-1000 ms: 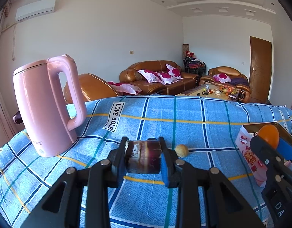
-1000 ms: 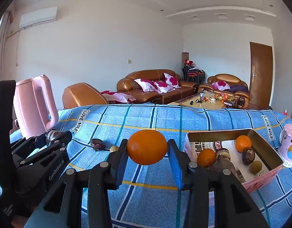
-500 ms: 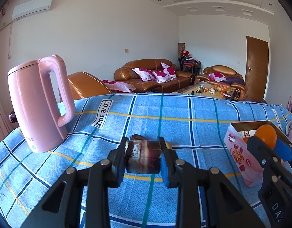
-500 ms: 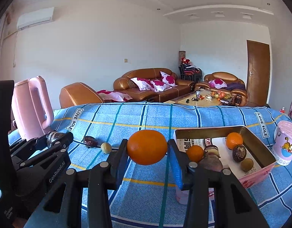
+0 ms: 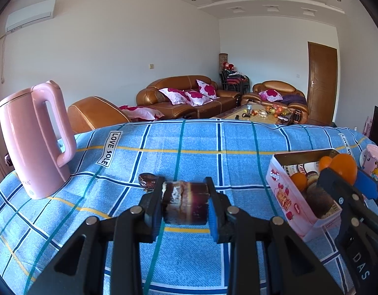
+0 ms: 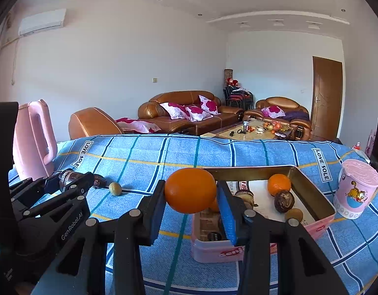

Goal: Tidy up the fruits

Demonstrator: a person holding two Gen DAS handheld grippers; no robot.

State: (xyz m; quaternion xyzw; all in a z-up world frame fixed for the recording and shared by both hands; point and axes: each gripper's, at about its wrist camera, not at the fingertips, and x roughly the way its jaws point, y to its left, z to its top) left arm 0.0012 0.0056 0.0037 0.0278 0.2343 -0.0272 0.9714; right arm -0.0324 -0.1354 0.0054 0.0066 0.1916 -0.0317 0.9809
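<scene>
A: What has the left gripper got?
B: Its jaws are clamped narrow on a dark, purplish cut piece of fruit, pads pressed to both ends, held above the blue checked cloth.
A: And the right gripper?
B: Somewhat wider, closed on an orange, which hangs at the near left corner of the pink box.
A: What's in the box?
B: Another orange, a dark wrinkled fruit, a small brownish one and more, partly hidden.
A: Anything loose on the cloth?
B: A dark fruit and a small yellowish one, near the pink kettle. A pink cup stands just right of the box.
</scene>
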